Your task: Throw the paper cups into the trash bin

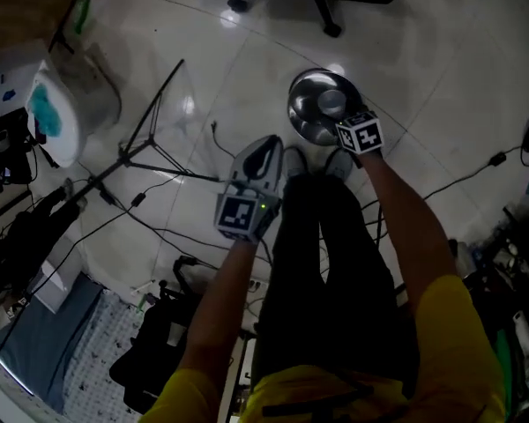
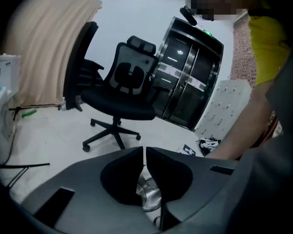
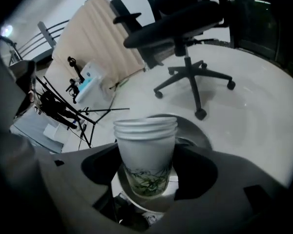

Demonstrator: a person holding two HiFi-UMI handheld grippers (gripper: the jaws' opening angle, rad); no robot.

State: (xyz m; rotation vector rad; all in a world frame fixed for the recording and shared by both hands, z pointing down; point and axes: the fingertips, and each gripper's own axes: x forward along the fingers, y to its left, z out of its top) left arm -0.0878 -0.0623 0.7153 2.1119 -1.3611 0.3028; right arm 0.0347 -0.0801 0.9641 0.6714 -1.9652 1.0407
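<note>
A stack of white paper cups point(image 3: 145, 150) with a green plant print stands upright between the jaws of my right gripper point(image 3: 146, 162), which is shut on it. The gripper holds the stack over the open round metal trash bin point(image 3: 198, 133). From the head view, the right gripper point(image 1: 342, 115) reaches over the bin point(image 1: 307, 117), and a cup point(image 1: 332, 102) shows as a pale circle above the bin's mouth. My left gripper point(image 1: 266, 148) hangs just left of the bin, its jaws shut with nothing between them point(image 2: 144, 155). A sliver of the bin point(image 2: 149, 194) shows below the left jaws.
A black office chair point(image 2: 119, 96) stands on the white floor beyond the bin. A tripod stand point(image 1: 150, 139) and loose cables point(image 1: 159, 227) lie to the left, near a white and teal device point(image 1: 57, 104). The person's shoes point(image 1: 313, 161) touch the bin's near side.
</note>
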